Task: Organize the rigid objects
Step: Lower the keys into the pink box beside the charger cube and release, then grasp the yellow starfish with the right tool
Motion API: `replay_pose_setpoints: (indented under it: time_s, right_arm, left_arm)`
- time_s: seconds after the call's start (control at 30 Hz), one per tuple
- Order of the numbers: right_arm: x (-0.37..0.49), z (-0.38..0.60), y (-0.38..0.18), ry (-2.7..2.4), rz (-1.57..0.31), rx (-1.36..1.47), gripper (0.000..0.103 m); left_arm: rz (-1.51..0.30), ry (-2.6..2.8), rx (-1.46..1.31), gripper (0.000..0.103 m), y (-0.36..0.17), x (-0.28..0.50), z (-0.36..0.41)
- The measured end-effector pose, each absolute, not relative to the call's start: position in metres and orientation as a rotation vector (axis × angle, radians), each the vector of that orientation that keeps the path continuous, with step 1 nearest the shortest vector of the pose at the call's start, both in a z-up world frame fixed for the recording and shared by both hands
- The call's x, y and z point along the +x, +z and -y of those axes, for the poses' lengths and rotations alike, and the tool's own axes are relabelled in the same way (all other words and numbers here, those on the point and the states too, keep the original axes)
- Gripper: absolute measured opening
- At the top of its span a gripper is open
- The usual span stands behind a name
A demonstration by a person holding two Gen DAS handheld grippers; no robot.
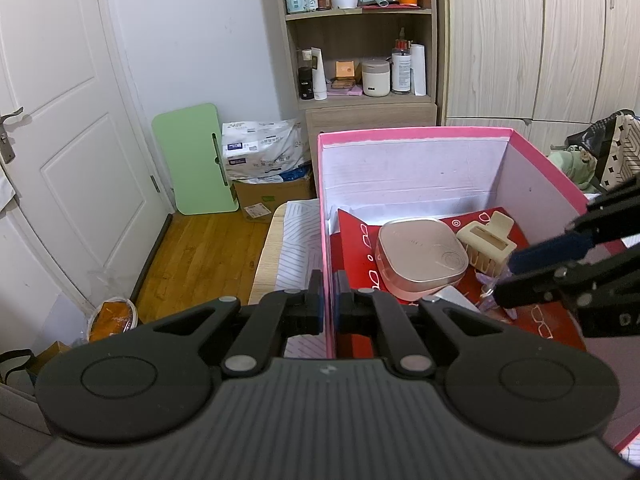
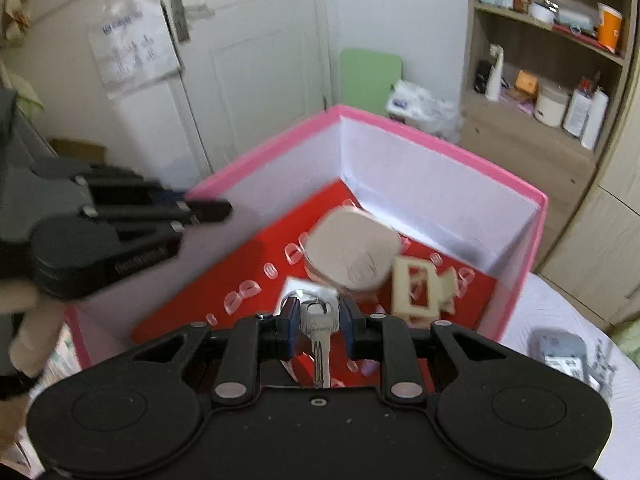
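A pink box with white inner walls and a red patterned floor holds a rose-gold square case and a cream hair claw clip. My left gripper is shut on the box's left wall. My right gripper is over the box interior, shut on a silver key whose ring points forward. The case and the clip lie just ahead of it. The right gripper also enters the left wrist view from the right.
The box stands on a white striped cover. A grey device lies to its right. Beyond are a wooden shelf unit with bottles, a green board, a cardboard box and a white door.
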State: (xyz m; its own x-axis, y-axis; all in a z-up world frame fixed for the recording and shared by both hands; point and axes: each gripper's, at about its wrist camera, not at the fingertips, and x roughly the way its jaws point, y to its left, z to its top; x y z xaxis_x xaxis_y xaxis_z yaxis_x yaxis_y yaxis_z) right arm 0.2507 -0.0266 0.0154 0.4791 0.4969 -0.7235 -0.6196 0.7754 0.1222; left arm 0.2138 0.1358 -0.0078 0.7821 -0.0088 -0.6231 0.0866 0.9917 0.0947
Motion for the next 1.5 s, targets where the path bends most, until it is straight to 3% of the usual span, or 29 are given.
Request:
replay_pose_setpoints:
  time_s: [0.2, 0.5, 0.83, 1.03, 1.27, 1.37, 1.5]
  right_arm:
    - [0.23, 0.048, 0.038, 0.695, -0.714, -0.061, 0.027]
    - [0.198, 0.114, 0.051, 0.53, -0.741, 0.087, 0.033]
    - [0.182, 0.175, 0.006, 0.315, -0.842, 0.175, 0.036]
    - [0.172, 0.184, -0.025, 0.259, -0.829, 0.173, 0.039]
    - [0.177, 0.178, -0.052, 0.266, -0.773, 0.121, 0.049]
    - [0.18, 0.173, -0.059, 0.262, -0.74, 0.098, 0.06]
    - [0.188, 0.162, -0.066, 0.257, -0.704, 0.011, 0.061]
  left_arm:
    - [-0.672, -0.055, 0.119, 0.005, -0.008, 0.214, -0.136]
    - [-0.673, -0.056, 0.123, 0.005, -0.008, 0.214, -0.137]
    - [-0.686, -0.043, 0.093, 0.005, -0.007, 0.216, -0.139]
    - [-0.789, -0.089, 0.057, 0.005, 0.003, 0.225, -0.15]
    - [-0.871, -0.167, 0.13, 0.006, 0.019, 0.213, -0.149]
    - [-0.939, -0.193, 0.113, 0.006, 0.016, 0.214, -0.152]
    - [-0.982, -0.195, 0.097, 0.007, 0.012, 0.214, -0.154]
